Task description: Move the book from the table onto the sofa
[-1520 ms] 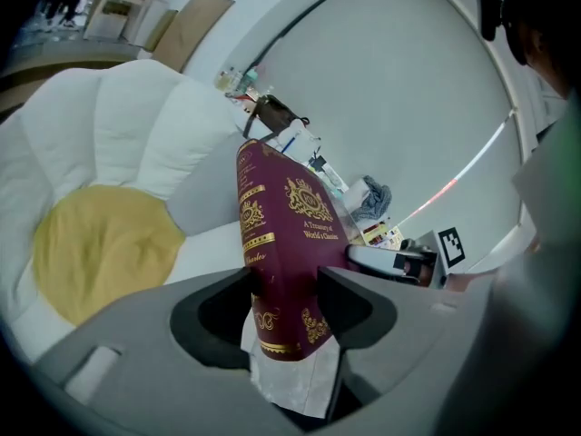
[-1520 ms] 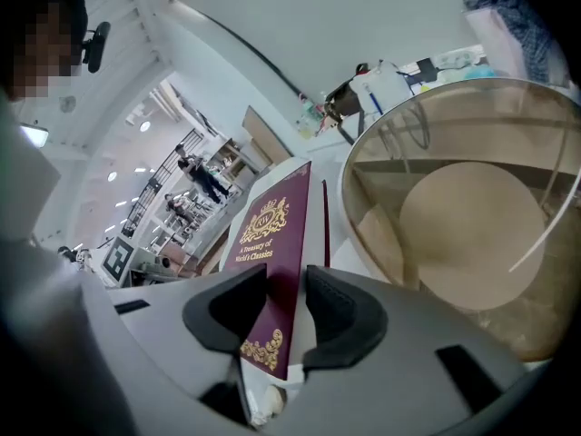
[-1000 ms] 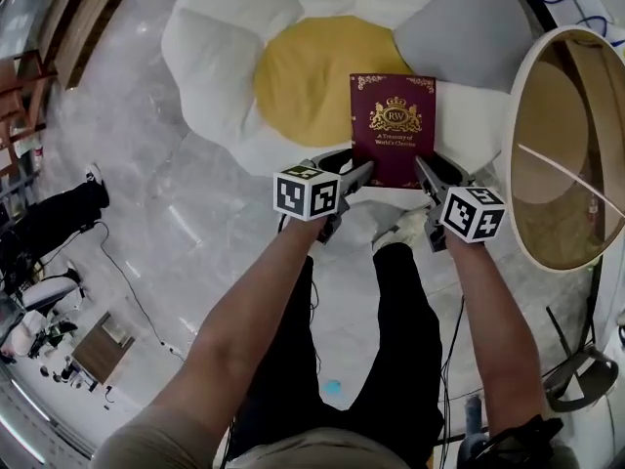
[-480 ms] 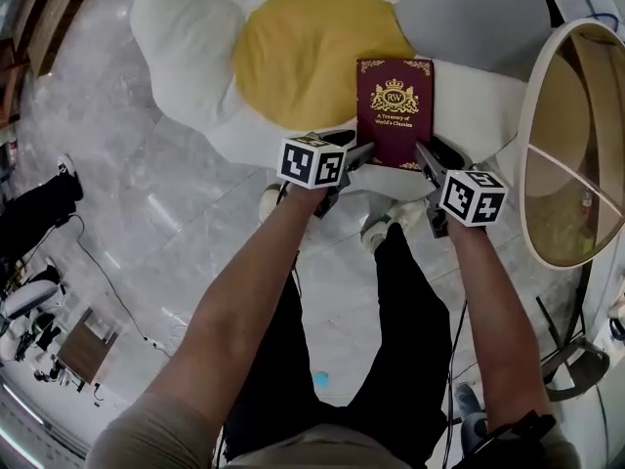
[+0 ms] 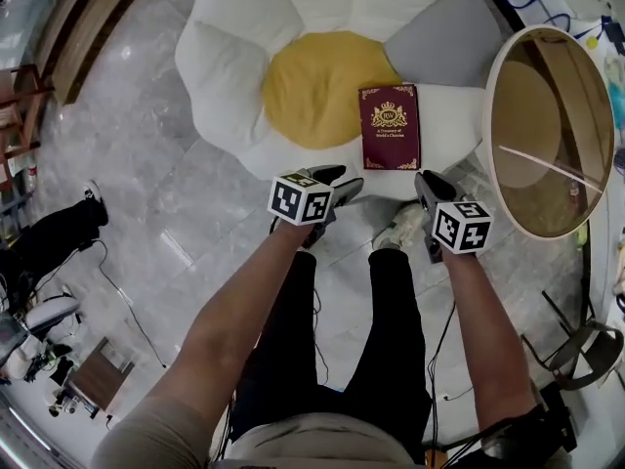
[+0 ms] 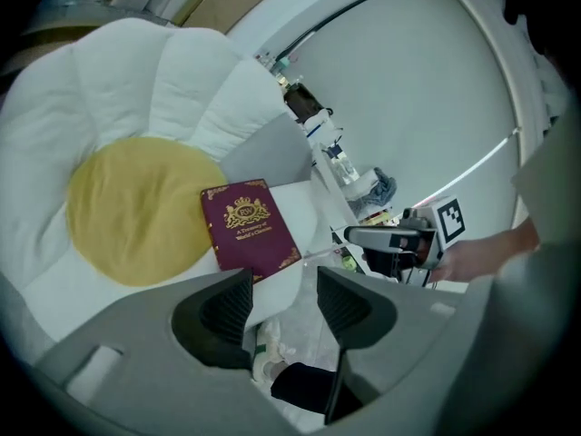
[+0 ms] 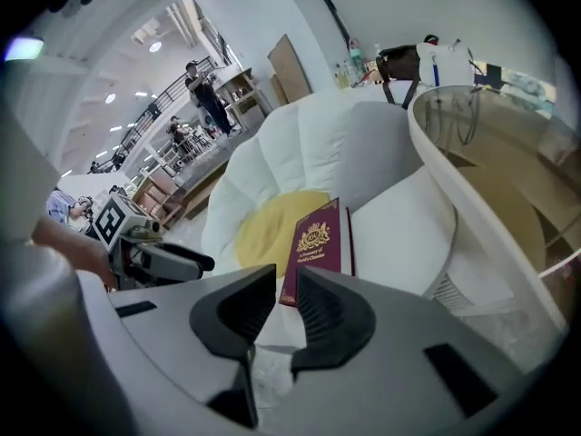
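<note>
- Right now my left gripper [image 6: 284, 302] has its jaws a moderate way apart. Nothing is gripped, and only a shoe [image 6: 269, 363] and pale floor [image 5: 146, 164] show through the gap.
- My right gripper [image 7: 283, 309] has its jaws narrow and closing, with nothing between them either.
- Both grippers hang over the floor just off the front edge of the sofa [image 5: 234, 57], one to each side of the near end of the book [image 5: 390, 127]. Neither touches the book.
- The book, maroon with gold print, lies flat and face up on the sofa, so it is off the table [image 5: 485, 125].
- It sits on the sofa's white seat, just right of the sofa's yellow centre [image 5: 312, 86] and close to the front edge.
- A grey cushion [image 5: 435, 37] takes up the sofa's back right part, beyond the book.
- The round table, white-rimmed with a see-through top, stands close by the sofa's right side. I cannot tell whether they touch.
- My legs [image 5: 391, 340] in dark trousers stand on the marbled floor in front of the sofa.
</note>
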The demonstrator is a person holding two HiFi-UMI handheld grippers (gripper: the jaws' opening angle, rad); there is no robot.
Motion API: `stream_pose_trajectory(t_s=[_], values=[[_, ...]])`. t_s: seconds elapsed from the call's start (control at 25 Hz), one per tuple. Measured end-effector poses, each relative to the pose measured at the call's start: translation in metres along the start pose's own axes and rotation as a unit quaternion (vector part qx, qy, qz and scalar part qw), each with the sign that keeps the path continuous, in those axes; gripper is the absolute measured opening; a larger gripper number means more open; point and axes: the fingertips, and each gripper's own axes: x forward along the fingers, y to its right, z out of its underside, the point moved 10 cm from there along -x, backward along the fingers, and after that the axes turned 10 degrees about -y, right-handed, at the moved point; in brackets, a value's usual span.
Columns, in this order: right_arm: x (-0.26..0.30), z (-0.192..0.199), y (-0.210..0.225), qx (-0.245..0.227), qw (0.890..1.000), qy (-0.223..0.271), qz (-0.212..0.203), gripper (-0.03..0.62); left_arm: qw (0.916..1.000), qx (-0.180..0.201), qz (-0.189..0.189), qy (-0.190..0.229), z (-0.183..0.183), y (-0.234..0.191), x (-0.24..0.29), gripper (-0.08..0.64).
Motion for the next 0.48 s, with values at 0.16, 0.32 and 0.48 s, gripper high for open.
stream_pose_trajectory(t_s=[0.16, 0.32, 0.48], values=[[-0.056, 0.01, -0.047, -0.008, 1.0, 0.007, 0.003, 0.039, 0.9991, 0.027, 0.033, 0.008, 0.006, 0.053, -0.059, 0.215], [-0.113, 0.023, -0.098, -0.009, 0.999, 0.027, -0.014, 0.018, 0.9953, 0.079, 0.054, 0.007, 0.013, 0.107, -0.118, 0.117], [-0.165, 0.031, -0.146, -0.01, 0.998, 0.05, -0.024, 0.014, 0.9885, 0.135, 0.067, 0.008, 0.015, 0.153, -0.173, 0.032]])
